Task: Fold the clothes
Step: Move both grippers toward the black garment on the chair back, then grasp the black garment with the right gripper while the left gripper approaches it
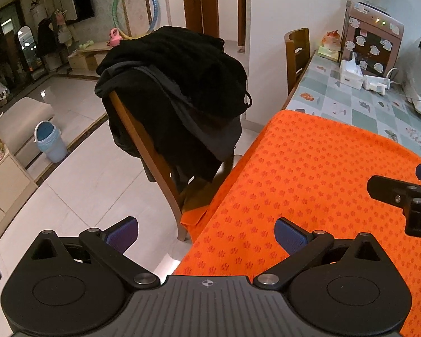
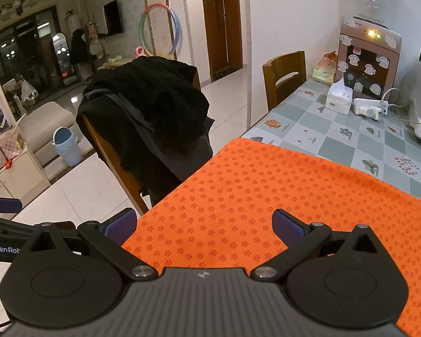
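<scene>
I use the wooden chair [image 1: 143,146] as my landmark; it stands on the tiled floor just left of the table's near corner. Heaped over its back is a pile of dark clothes [image 1: 179,84], the things I am here to fold. They look black and charcoal, soft and bulky, bunched with no flat face, one layer hanging down the chair's side. I judge they were dumped there to wait their turn, within reach of the table.

Right of the chair, an orange cloth [image 1: 308,174] with a small flower print lies flat over the table [image 1: 359,112], one corner drooping off the edge beside the chair's seat. It probably marks out the folding surface; nothing lies on it yet.

My left gripper [image 1: 206,234] hovers over that edge, jaws wide apart, empty, pointing toward the chair. My right gripper [image 2: 203,224] hovers over the cloth further right of the chair, jaws also wide apart and empty. Both look ready for a first grab at the clothes.

Beyond the cloth, well right of the chair, stand a tissue box [image 2: 338,98] and a water dispenser [image 2: 367,64].
</scene>
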`<state>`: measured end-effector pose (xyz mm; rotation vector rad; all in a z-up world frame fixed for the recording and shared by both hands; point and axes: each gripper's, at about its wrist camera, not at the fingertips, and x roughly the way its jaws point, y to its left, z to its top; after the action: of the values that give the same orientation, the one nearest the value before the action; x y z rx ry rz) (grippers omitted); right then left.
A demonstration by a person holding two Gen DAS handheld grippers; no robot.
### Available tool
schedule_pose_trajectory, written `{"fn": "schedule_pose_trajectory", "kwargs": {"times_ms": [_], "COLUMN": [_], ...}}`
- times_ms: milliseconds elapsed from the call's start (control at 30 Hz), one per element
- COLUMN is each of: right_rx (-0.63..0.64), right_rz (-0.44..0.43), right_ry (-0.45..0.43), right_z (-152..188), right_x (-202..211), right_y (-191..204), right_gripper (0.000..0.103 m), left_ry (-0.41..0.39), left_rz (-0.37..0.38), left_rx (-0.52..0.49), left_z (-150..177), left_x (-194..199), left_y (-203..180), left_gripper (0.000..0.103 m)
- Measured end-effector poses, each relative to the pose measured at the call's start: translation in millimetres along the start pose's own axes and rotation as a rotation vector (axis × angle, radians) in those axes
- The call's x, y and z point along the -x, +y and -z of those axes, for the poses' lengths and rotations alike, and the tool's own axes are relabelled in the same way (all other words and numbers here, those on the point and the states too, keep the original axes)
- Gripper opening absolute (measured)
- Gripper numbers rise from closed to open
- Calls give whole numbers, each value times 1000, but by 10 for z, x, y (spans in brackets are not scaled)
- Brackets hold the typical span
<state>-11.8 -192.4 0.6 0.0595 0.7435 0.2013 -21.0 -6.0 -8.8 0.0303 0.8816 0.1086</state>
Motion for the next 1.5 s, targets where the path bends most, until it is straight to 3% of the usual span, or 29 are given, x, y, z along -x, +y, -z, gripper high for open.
{"fn": "schedule_pose_trajectory", "kwargs": {"times_ms": [267, 533, 800, 900, 1033, 1267, 1500], "right_rx": [-21, -24, -65, -74, -40, 60, 215], "right_rz": [-11, 18, 63, 79, 110, 54, 19], "right_ry": [6, -4, 0, -5, 29, 123, 187], "right_z": [3, -122, -356, -501, -802, -1585, -2402], "right_x": [-54, -243, -804, -1103, -1533, -2295, -3013], "right_y": [-28, 125, 598, 858, 1256, 1800, 1973], "right_gripper": [103, 103, 103, 103, 103, 103, 103], "left_ry": [19, 38, 47, 72, 124, 181, 194], "left_rz": [5, 58, 112, 169, 251, 275, 296], "left_rx": [14, 4, -84, -142, -175, -220, -240], "left_z": [-6, -127, -485, -718, -1007, -1319, -1465], "left_x": [-51, -310, -903, -1234, -1613, -1986, -2119], "left_y": [91, 382, 1171, 1593, 2142, 2746, 3102], "left_gripper": [103, 103, 103, 103, 103, 103, 103]}}
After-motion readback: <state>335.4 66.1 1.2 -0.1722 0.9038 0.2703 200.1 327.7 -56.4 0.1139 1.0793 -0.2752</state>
